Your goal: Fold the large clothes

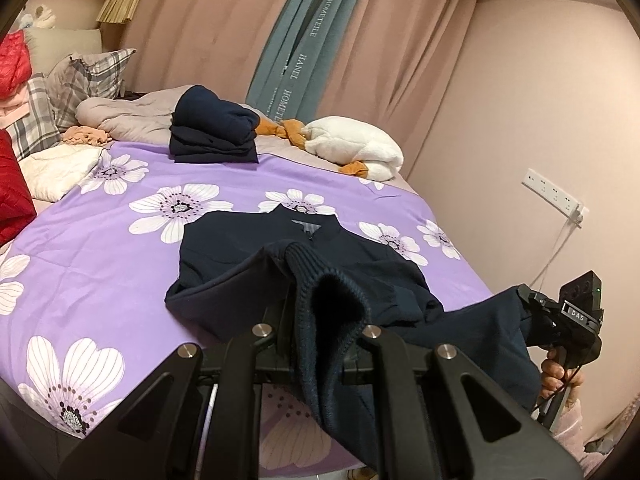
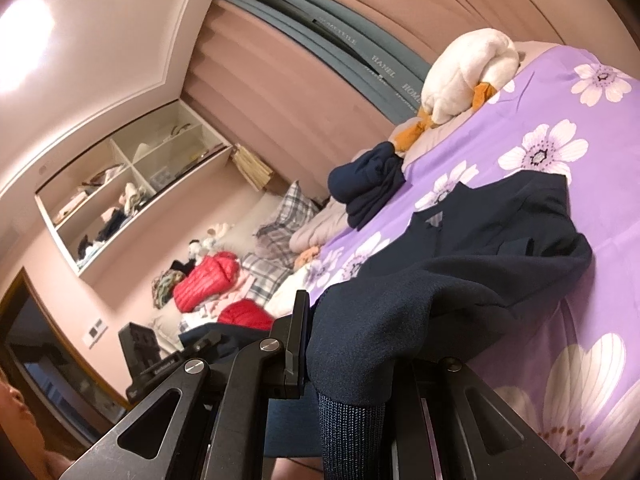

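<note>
- A navy jacket [image 1: 304, 264] lies collar-up on the purple flowered bedsheet [image 1: 100, 240], its collar pointing toward 12 o'clock in the left wrist view and its lower part drawn toward 6 o'clock, off the near edge of the bed.
- The left gripper [image 1: 320, 344] is clamped on a ribbed knit cuff [image 1: 320, 300] of the jacket; the cuff bulges up between the two black fingers and hangs down past them.
- In the left wrist view the right gripper [image 1: 532, 312] sits at about 4 o'clock, with navy cloth running straight into its front; the person's hand [image 1: 560, 372] grips its handle below.
- From the right wrist view, the right gripper [image 2: 344, 360] is closed on a thick fold of the jacket [image 2: 460, 280], which drapes over the finger ends, a ribbed strip hanging down at 6 o'clock.
- A folded navy pile [image 1: 212, 128] rests at 12 o'clock on the far part of the bed, well apart from the jacket.
- A white plush duck [image 1: 356, 144] with orange feet lies at about 1 o'clock, near the pink curtains [image 1: 208, 20].
- Plaid pillows [image 1: 80, 76] and a red puffer garment [image 1: 14, 60] are heaped at 10 o'clock.
- A white power strip [image 1: 554, 194] is fixed on the wall at 3 o'clock.
</note>
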Action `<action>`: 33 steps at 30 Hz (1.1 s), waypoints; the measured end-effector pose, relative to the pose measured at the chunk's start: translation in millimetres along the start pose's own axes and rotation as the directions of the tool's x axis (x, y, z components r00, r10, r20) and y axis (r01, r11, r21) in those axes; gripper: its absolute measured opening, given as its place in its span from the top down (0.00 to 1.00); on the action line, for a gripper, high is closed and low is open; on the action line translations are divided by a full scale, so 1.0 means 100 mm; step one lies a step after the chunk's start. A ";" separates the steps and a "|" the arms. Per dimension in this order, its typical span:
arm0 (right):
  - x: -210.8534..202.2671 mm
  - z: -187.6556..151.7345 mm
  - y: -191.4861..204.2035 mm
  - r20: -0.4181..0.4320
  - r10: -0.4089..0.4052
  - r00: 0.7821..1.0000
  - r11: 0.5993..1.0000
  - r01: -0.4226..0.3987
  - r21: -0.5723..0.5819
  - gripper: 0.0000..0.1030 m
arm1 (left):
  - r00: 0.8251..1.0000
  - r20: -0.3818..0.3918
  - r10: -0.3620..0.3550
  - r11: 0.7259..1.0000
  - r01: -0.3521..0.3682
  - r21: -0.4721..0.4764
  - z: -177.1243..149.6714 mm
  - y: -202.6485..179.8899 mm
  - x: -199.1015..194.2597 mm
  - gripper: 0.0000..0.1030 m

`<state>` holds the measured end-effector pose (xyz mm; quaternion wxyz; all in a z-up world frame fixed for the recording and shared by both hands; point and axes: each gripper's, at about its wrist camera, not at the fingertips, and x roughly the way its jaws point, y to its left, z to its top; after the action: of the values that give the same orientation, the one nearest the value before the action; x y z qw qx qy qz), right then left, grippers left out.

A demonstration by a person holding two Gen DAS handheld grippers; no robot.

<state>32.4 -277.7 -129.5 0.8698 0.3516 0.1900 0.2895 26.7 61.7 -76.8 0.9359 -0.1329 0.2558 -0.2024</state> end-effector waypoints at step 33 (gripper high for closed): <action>0.42 0.54 -0.17 0.064 -0.144 0.988 0.989 0.143 0.027 0.85 | 0.994 0.029 0.109 0.991 -0.107 -0.081 0.56 0.52 0.57 0.87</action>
<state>99.5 -288.2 -110.3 0.8900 0.3562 0.1895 0.2124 117.7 90.2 -72.5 0.9436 -0.1592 0.2548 -0.1388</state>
